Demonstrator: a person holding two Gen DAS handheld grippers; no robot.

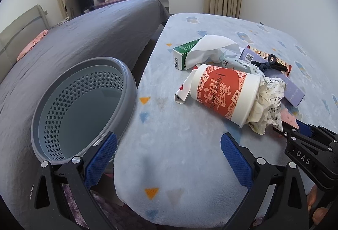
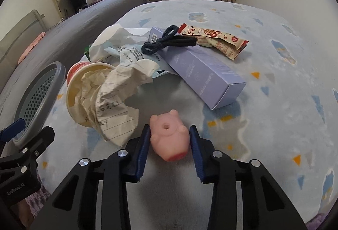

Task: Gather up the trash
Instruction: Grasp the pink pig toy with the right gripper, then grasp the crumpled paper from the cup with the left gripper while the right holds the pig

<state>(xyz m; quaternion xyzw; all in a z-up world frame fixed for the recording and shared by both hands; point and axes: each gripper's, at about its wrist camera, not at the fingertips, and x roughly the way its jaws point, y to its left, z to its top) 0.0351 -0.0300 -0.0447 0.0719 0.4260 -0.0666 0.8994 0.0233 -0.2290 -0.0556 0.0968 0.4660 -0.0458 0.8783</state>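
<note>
**Pink toy between our right tongs, basket at our left**

Our right tongs (image 2: 169,141) sit low over the worktop (image 2: 274,86), which wears a pale blue fleecy cover with small triangles. Their blue pads (image 2: 142,152) flank a pink pig-shaped toy (image 2: 169,137); the left pad touches its side, while a slim gap shows at the right pad, so the tongs stand partly open around it, not clamped.

Just beside the toy lies a red-and-white paper cup (image 2: 84,82) on its side, with crumpled lined paper (image 2: 114,107) spilling from its mouth. Beyond it rest a lavender box (image 2: 202,73), a dark hair tie (image 2: 169,42) lying on that box, and a torn snack wrapper (image 2: 217,40). A white tissue (image 1: 209,48) drapes over a green carton (image 1: 181,54) farther back.

Our left tongs (image 1: 169,158) hang wide open and empty above the near edge of the worktop. A grey perforated basket (image 1: 84,107) stands just beside that edge, between the worktop and a bed with a grey sheet (image 1: 84,31).
</note>
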